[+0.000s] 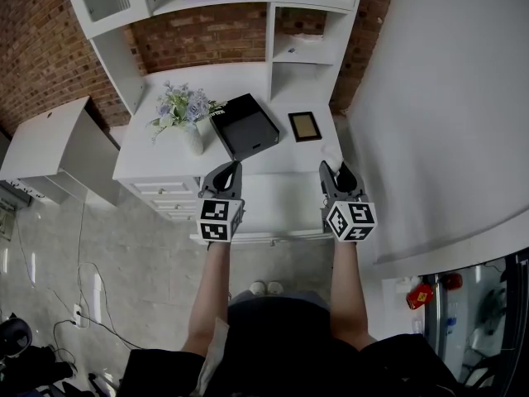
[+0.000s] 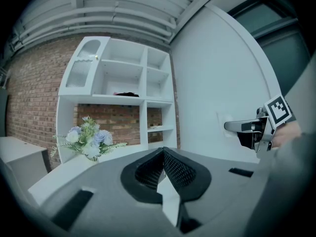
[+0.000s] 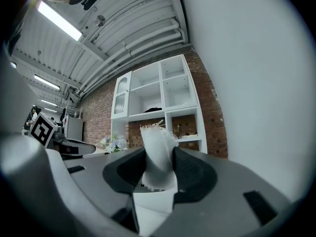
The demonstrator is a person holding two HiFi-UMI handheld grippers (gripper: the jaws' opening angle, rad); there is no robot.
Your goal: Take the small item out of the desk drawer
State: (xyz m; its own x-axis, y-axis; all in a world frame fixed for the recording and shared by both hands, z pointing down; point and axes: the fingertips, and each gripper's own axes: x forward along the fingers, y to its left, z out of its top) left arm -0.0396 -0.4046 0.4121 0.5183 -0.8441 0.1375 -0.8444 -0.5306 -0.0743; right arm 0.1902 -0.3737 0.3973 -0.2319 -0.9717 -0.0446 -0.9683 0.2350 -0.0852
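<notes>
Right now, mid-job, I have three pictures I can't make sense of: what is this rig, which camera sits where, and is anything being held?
There is no robot here: a person holds a two-jaw tool in each hand. The head view looks down from the person's head onto a white desk with a vase of flowers, a black box and a small frame. The other two pictures come from cameras riding on the tools, looking along their jaws. The left gripper has its jaws together with nothing between them. The right gripper is clamped on a piece of white cloth with a frayed edge.
</notes>
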